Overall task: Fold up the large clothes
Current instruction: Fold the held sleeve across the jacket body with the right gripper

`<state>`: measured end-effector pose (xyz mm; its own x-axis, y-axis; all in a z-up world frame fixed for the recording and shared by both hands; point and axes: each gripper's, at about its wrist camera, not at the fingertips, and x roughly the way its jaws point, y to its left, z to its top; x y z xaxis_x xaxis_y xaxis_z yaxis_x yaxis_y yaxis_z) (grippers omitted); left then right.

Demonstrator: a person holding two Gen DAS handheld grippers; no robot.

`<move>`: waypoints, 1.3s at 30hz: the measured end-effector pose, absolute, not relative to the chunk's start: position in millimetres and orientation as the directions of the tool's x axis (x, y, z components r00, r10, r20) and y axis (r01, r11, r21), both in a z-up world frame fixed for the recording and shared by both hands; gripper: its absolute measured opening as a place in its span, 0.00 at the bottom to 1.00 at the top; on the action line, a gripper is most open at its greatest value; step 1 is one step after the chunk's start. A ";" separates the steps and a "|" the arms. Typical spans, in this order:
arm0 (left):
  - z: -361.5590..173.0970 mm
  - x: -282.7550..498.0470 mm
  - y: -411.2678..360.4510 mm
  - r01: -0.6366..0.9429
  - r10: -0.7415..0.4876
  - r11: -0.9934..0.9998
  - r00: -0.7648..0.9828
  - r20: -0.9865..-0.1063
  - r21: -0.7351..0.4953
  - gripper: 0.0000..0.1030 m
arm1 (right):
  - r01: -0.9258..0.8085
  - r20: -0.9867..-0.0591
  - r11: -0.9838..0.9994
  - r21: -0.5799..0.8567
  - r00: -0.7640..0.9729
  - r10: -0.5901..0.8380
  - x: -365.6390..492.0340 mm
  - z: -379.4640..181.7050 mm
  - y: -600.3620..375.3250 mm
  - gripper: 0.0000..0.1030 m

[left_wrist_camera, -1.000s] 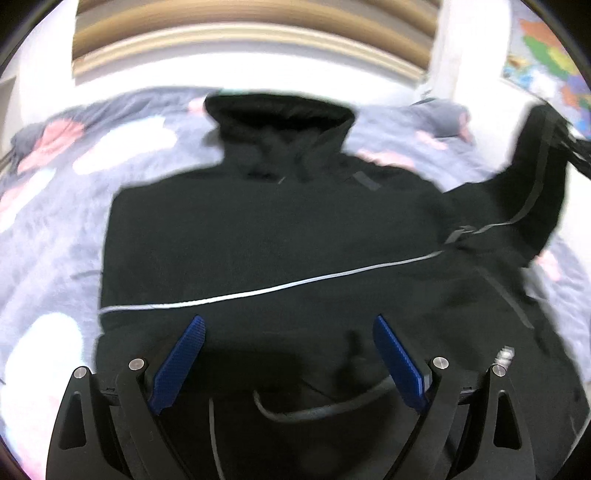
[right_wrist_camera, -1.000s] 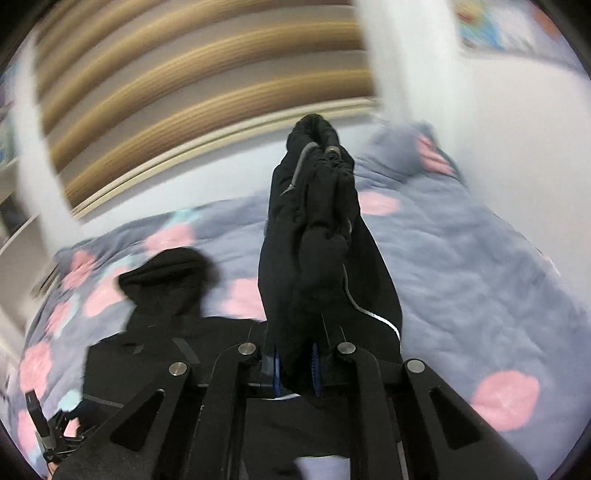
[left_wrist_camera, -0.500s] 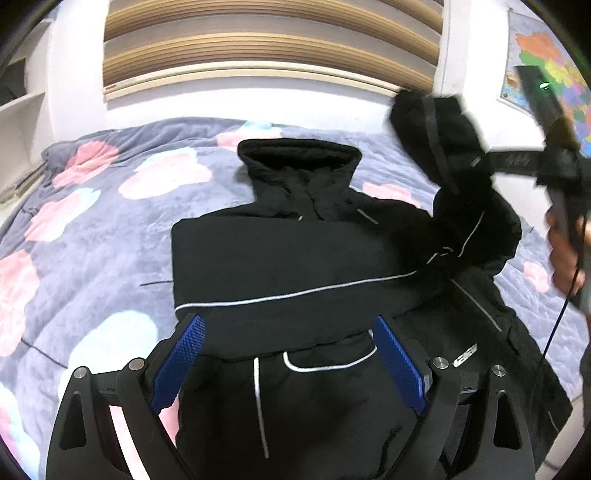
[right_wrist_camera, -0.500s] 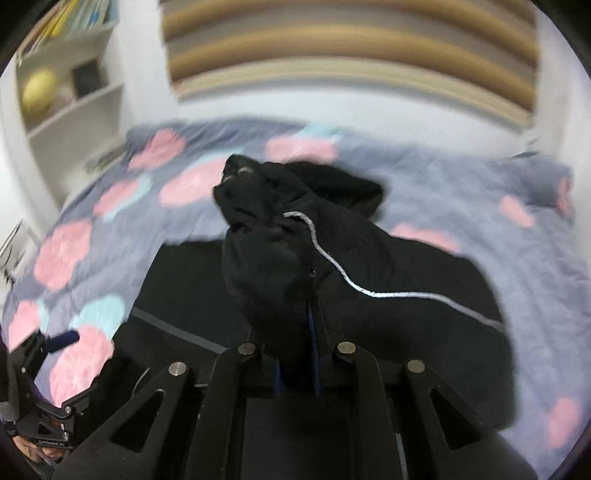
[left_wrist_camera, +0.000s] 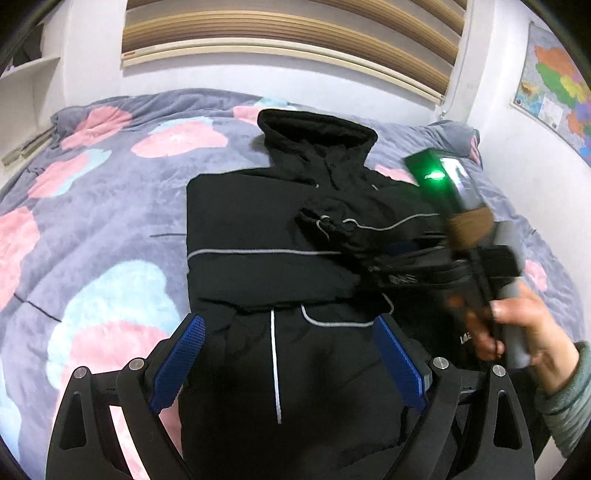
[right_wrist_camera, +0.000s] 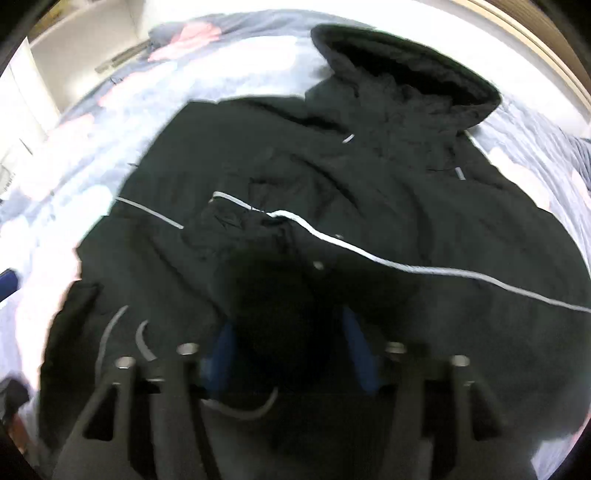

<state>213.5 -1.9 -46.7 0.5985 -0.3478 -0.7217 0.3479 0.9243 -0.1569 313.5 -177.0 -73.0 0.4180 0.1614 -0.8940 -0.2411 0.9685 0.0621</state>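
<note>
A black hooded jacket [left_wrist_camera: 280, 236] lies flat on a grey bedspread [left_wrist_camera: 92, 206] with pink and blue blotches, below a slatted headboard [left_wrist_camera: 288, 33]. The left gripper [left_wrist_camera: 288, 354] hovers wide open above the jacket's lower half. The right gripper [right_wrist_camera: 288, 350], jaws just opened, straddles the folded-in sleeve [right_wrist_camera: 266, 229]. Its view is blurred; pad contact is unclear.

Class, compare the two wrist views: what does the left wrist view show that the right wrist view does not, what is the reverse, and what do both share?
Left only: the person's hand, a wall map, the slatted headboard.
Right only: the right gripper open over the folded-in sleeve.
Both: the black jacket, its hood, the flowered blanket.
</note>
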 end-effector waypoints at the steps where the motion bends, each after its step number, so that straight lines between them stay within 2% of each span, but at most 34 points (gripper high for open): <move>1: -44.5 214.9 -1.4 0.349 -0.356 0.922 0.598 -0.718 -0.167 0.90 | -0.244 -0.884 0.967 0.077 0.431 0.179 305.9 -61.9 -183.7 0.61; 6: -33.0 227.0 -12.3 0.380 -0.399 0.905 0.597 -0.696 -0.193 0.90 | -0.204 -0.813 0.973 0.112 0.544 0.208 269.5 2.8 -238.4 0.61; 9: -29.7 241.0 -29.2 0.409 -0.419 0.892 0.588 -0.692 -0.193 0.90 | -0.101 -0.768 0.993 0.059 0.631 0.110 258.1 30.7 -285.4 0.61; 12: -36.6 267.9 -47.2 0.421 -0.477 0.866 0.534 -0.698 -0.270 0.90 | 0.007 -0.754 1.000 0.013 0.657 0.005 259.2 39.0 -326.0 0.61; 16: -60.9 306.1 -58.5 0.352 -0.505 0.860 0.487 -0.713 -0.369 0.90 | 0.098 -0.774 0.991 0.096 0.633 0.013 269.7 22.5 -379.8 0.58; 20: -93.6 340.2 -64.5 0.261 -0.541 0.841 0.422 -0.727 -0.474 0.90 | 0.138 -0.800 0.983 0.120 0.600 0.013 283.5 -5.7 -403.5 0.56; 22: -106.1 348.5 -66.3 0.221 -0.539 0.841 0.406 -0.738 -0.494 0.90 | 0.135 -0.824 0.984 0.118 0.566 0.021 291.5 -27.6 -404.4 0.52; 24: -115.9 354.8 -72.1 0.205 -0.524 0.850 0.406 -0.749 -0.484 0.88 | 0.131 -0.842 0.988 0.085 0.540 0.000 294.3 -44.6 -399.8 0.51; 25: -118.0 356.7 -74.5 0.204 -0.514 0.857 0.412 -0.753 -0.473 0.81 | 0.132 -0.855 0.989 0.065 0.519 -0.013 296.8 -54.9 -397.7 0.52; 26: -119.1 358.2 -78.2 0.212 -0.509 0.860 0.413 -0.755 -0.464 0.53 | 0.132 -0.862 0.990 0.055 0.507 -0.020 297.5 -62.2 -396.4 0.52; 27: -120.9 359.4 -83.4 0.237 -0.535 0.844 0.392 -0.748 -0.480 0.31 | 0.138 -0.867 0.989 0.045 0.497 -0.030 298.8 -69.2 -395.6 0.52; 31: -105.1 349.3 -94.5 0.301 -0.506 0.861 0.431 -0.747 -0.409 0.25 | 0.143 -0.868 0.989 0.046 0.496 -0.032 295.4 -64.9 -395.1 0.52; 34: -67.2 332.6 -80.5 0.341 -0.534 0.845 0.501 -0.681 -0.412 0.25 | 0.119 -0.860 0.991 0.062 0.511 -0.008 291.0 -49.2 -387.4 0.52; 39: -20.9 317.4 -36.2 0.337 -0.540 0.841 0.574 -0.616 -0.424 0.25 | 0.092 -0.822 0.992 0.088 0.569 0.020 288.4 -19.6 -361.0 0.64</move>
<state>317.4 -36.2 -20.9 0.5735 -0.5400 -0.6160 0.3367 0.8409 -0.4237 288.4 -361.0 -19.6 0.5687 0.0198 -0.8223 0.0923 0.9919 0.0877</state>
